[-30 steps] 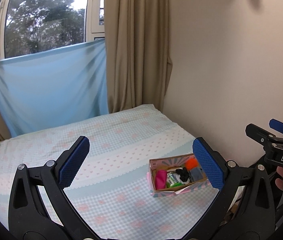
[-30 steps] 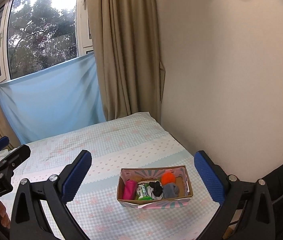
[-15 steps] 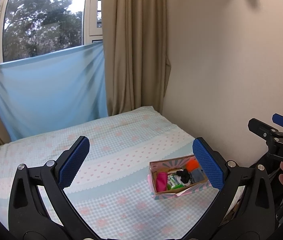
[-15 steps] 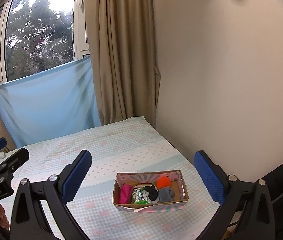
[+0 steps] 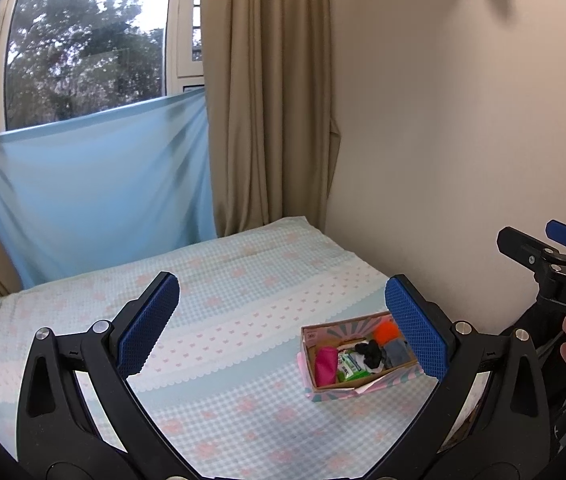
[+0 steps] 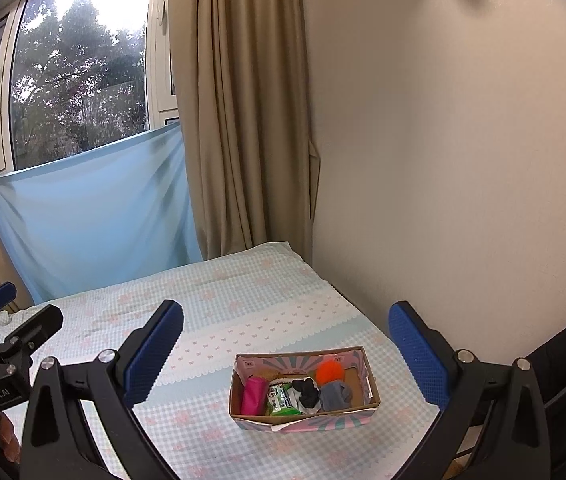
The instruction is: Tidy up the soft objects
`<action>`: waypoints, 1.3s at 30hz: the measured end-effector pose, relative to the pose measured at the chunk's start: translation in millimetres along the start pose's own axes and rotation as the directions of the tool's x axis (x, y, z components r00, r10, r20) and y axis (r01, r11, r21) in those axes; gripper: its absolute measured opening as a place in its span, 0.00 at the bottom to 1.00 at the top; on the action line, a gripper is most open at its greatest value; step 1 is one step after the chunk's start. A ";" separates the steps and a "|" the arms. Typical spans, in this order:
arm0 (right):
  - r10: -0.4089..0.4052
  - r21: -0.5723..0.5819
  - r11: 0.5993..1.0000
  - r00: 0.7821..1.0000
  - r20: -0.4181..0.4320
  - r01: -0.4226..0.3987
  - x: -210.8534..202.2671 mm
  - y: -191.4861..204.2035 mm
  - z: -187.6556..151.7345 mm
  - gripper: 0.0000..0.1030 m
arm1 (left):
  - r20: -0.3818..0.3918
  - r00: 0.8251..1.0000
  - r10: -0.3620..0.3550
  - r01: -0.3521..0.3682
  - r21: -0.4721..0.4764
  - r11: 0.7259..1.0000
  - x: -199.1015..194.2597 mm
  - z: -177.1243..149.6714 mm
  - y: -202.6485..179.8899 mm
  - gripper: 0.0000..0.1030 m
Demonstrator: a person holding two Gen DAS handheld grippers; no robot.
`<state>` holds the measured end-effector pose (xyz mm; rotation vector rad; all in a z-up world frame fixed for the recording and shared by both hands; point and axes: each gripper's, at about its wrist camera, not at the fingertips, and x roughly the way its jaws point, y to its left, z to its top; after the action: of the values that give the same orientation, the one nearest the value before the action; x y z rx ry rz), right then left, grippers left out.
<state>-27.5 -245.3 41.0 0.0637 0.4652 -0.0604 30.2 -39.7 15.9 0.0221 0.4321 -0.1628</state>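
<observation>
You hold both grippers raised with jaws spread wide and empty: left gripper (image 5: 283, 320), right gripper (image 6: 285, 344). The cardboard box (image 6: 367, 368) of soft items sits on the checked bedsheet (image 6: 211, 304) near the wall, slightly lower in view than a second ago.
</observation>
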 end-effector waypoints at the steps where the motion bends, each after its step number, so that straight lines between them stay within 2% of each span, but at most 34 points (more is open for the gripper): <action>1: 0.000 0.000 1.000 1.000 0.000 0.000 -0.3 0.6 0.0 0.99 | -0.001 1.000 -0.002 0.002 0.001 1.000 -0.5 -0.2 0.2 1.00; 39: -0.017 0.009 1.000 1.000 0.005 0.017 -9.0 -0.7 -3.3 0.99 | -0.006 0.999 0.040 -0.040 0.028 0.999 -8.1 -4.8 -11.2 1.00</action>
<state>-37.1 -245.4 42.1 0.0682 0.4604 -0.0789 19.2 -49.3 15.1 0.0589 0.4359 -0.1297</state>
